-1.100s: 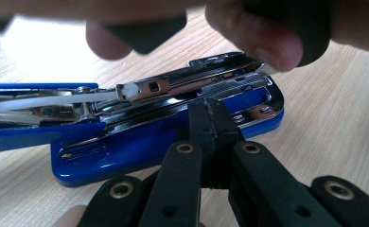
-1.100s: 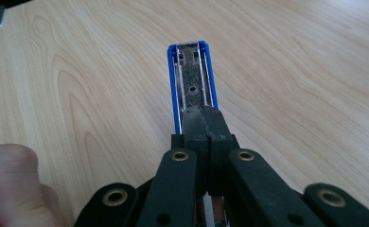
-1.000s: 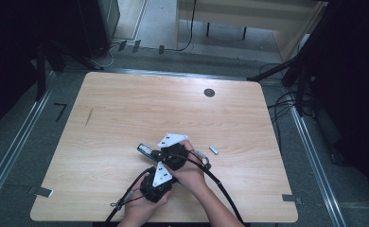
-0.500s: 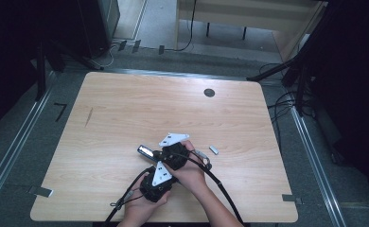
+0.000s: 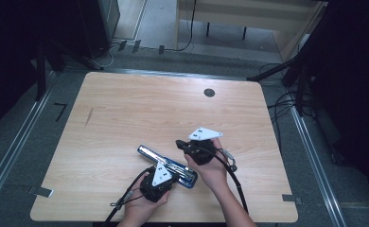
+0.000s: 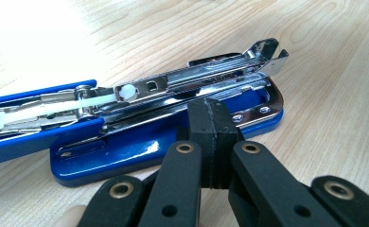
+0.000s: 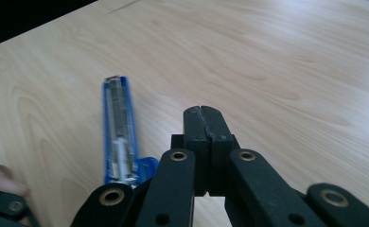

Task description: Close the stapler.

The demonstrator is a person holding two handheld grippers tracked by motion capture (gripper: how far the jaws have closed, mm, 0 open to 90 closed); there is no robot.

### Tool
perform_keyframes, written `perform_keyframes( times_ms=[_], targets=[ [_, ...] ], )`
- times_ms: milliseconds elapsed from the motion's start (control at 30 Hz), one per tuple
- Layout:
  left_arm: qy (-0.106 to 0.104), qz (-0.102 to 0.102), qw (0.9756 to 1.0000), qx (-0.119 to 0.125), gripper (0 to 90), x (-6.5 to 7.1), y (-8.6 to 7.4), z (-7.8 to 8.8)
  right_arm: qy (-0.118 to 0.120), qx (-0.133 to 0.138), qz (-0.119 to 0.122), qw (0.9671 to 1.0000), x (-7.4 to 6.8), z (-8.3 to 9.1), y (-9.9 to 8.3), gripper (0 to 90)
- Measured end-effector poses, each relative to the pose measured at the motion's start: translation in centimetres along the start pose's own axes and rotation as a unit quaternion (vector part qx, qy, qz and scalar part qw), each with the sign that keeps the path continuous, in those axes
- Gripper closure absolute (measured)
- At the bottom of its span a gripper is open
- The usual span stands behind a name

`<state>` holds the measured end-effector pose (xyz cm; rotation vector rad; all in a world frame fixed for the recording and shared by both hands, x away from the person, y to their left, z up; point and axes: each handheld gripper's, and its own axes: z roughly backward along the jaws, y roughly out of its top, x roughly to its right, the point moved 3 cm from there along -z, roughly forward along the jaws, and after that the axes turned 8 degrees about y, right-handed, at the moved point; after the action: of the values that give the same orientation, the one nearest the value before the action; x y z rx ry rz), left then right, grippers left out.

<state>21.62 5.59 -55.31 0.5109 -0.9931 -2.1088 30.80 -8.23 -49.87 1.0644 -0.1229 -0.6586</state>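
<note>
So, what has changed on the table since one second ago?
The right tongs, shut and empty, moved to the right, away from the open blue stapler. Nothing was taken hold of or let go. The stapler stayed in place, and the left tongs stayed shut at its base.

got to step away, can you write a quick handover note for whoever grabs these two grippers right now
Left gripper: jaws shut, nothing between them, tips resting at the near edge of the stapler's blue base.
Right gripper: jaws shut and empty, held off to the right of the stapler, not touching it.
Stapler: lies on the wooden table near the front middle, swung fully open, top arm folded back flat, metal staple channel exposed.
A small metal strip lies on the table behind the right hand; too small to tell what it is.
Done: stapler opened.
Left, probably: load the channel if needed, then fold the top arm back over and close it.
</note>
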Motion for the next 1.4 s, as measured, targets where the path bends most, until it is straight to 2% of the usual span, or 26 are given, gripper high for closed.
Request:
perform_keyframes(
  times_ms=[33,67,100,200,233,367,500,800,933,1033,1067,1200,1300,1400],
  targets=[
    [0.0,0.0,1.0,0.0,90.0,0.0,0.0,0.0,0.0,0.0,0.0,1.0,0.0,0.0,0.0,90.0],
    [0.0,0.0,1.0,0.0,90.0,0.0,0.0,0.0,-0.009,0.01,-0.009,0.9999,1.0,0.9,-0.2,84.1],
    [0.0,0.0,1.0,0.0,90.0,0.0,0.0,0.0,-0.009,0.01,-0.009,0.9999,1.0,0.9,-0.2,84.1],
    [0.0,0.0,1.0,0.0,90.0,0.0,0.0,0.0,-0.036,0.017,-0.022,0.9989,2.6,2.6,-0.8,83.4],
    [0.0,0.0,1.0,0.0,90.0,0.0,0.0,0.0,-0.036,0.017,-0.022,0.9989,2.6,2.6,-0.8,83.4],
    [0.001,0.001,1.0,0.0,90.0,0.0,0.0,0.0,-0.059,0.026,-0.041,0.9971,4.4,4.2,-1.8,81.3],
    [0.0,0.0,1.0,0.0,90.0,0.0,0.0,0.0,-0.07,0.025,-0.053,0.9958,5.3,4.7,-2.6,81.1],
    [0.0,0.0,1.0,0.0,90.0,0.0,0.0,0.0,-0.091,0.008,-0.057,0.9942,7.2,5.2,-5.2,82.6],
    [-0.001,0.001,1.0,-0.002,90.0,0.0,0.0,0.0,-0.083,0.005,-0.067,0.9943,7.8,5.5,-5.5,82.9],
    [-0.003,0.003,1.0,-0.001,90.0,-0.1,0.0,0.0,-0.077,0.003,-0.064,0.995,8.1,5.7,-5.8,80.1],
    [-0.006,0.003,1.0,-0.001,90.0,-0.1,0.0,0.0,-0.08,-0.006,-0.046,0.9957,8.1,5.8,-6.0,78.9],
    [-0.008,0.002,1.0,-0.002,90.0,-0.1,0.0,0.1,-0.074,-0.02,-0.027,0.9967,8.2,5.8,-6.4,76.8],
    [-0.01,0.004,0.9999,-0.001,90.0,-0.1,0.0,0.1,-0.068,-0.024,-0.034,0.9969,8.4,5.8,-6.8,76.3],
    [-0.011,0.005,0.9999,-0.001,90.0,-0.1,0.0,0.1,-0.076,-0.033,-0.026,0.9962,8.4,5.9,-7.1,76.4]
  ],
)
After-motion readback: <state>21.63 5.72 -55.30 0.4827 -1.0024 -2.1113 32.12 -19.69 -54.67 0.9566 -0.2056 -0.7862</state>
